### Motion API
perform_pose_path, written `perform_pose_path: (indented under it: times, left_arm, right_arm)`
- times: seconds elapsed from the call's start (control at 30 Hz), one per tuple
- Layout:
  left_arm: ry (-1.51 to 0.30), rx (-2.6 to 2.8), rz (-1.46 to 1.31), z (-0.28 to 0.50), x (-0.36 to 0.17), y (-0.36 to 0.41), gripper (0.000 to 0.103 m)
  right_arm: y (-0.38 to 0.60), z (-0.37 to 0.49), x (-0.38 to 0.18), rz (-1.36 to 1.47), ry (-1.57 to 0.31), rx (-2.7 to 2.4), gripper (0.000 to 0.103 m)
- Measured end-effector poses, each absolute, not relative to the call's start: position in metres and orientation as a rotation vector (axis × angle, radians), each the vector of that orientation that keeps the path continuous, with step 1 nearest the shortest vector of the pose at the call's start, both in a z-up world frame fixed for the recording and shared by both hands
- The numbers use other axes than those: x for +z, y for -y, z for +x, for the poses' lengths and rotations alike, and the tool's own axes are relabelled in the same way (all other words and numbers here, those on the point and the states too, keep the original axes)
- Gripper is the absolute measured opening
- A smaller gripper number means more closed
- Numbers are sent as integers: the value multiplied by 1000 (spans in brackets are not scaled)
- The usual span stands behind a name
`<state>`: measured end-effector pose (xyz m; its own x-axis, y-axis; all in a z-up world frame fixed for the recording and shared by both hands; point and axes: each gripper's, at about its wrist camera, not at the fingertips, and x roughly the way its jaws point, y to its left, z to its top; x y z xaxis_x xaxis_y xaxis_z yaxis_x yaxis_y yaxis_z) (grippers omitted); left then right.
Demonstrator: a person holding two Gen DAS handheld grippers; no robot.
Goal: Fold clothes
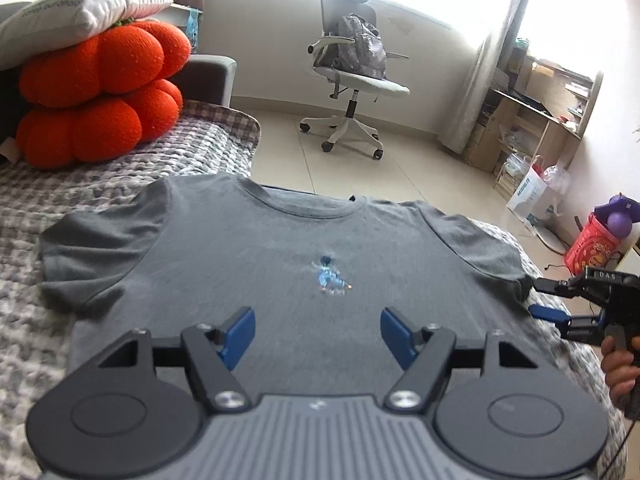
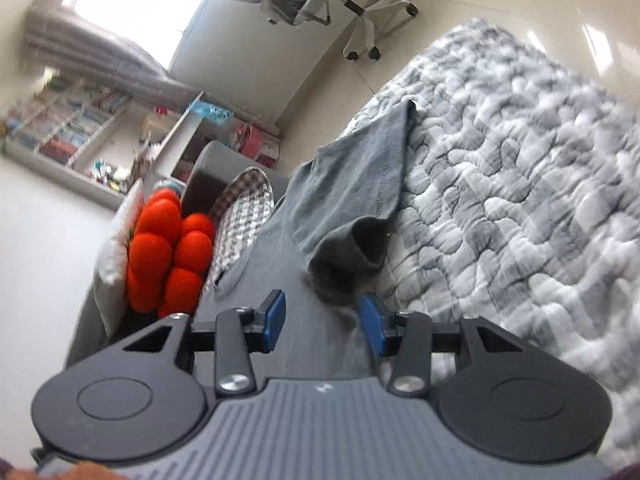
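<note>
A: What's the biggest thing ahead of the tongs?
B: The bed, under a grey-and-white quilt [image 1: 120, 168], running beneath both of them.

A: And the garment?
B: A grey T-shirt [image 1: 256, 256] lies flat and face up on the quilt, straight ahead of the left gripper [image 1: 318, 334], collar at the far end. A small blue print [image 1: 330, 278] sits just beyond those fingertips.

A: Left tongs?
B: Released. The blue pads stand wide apart above the shirt's lower half, nothing between them.

A: Right tongs?
B: The right gripper [image 2: 323, 322] comes in from the shirt's right side, rolled over. Its jaws are parted and clamp nothing; the rumpled sleeve cuff [image 2: 352, 252] lies just ahead of the tips.

A: Anything past the shirt?
B: Orange cushions [image 1: 100, 96] beyond and left, and an office chair [image 1: 352, 64] farther off.
</note>
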<state>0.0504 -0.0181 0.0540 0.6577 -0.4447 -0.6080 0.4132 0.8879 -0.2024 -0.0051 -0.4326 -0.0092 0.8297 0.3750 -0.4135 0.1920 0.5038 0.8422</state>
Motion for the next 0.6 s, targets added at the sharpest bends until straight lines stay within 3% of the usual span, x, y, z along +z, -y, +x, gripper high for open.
perform_pose_path:
  times: [0.5,0.53,0.6]
  left_arm:
    - [-695,-508,-142,115,18,77,71]
    - [-695,-510,-151,119,16,80,71]
    - [-702,-516,-175,126,12,86,71]
  right_arm:
    - [455,4,-20,1254,-404,34,47]
    - [454,5,-20,1248,-393,14,45]
    - [450,10,-18,1211,-377,-19,30]
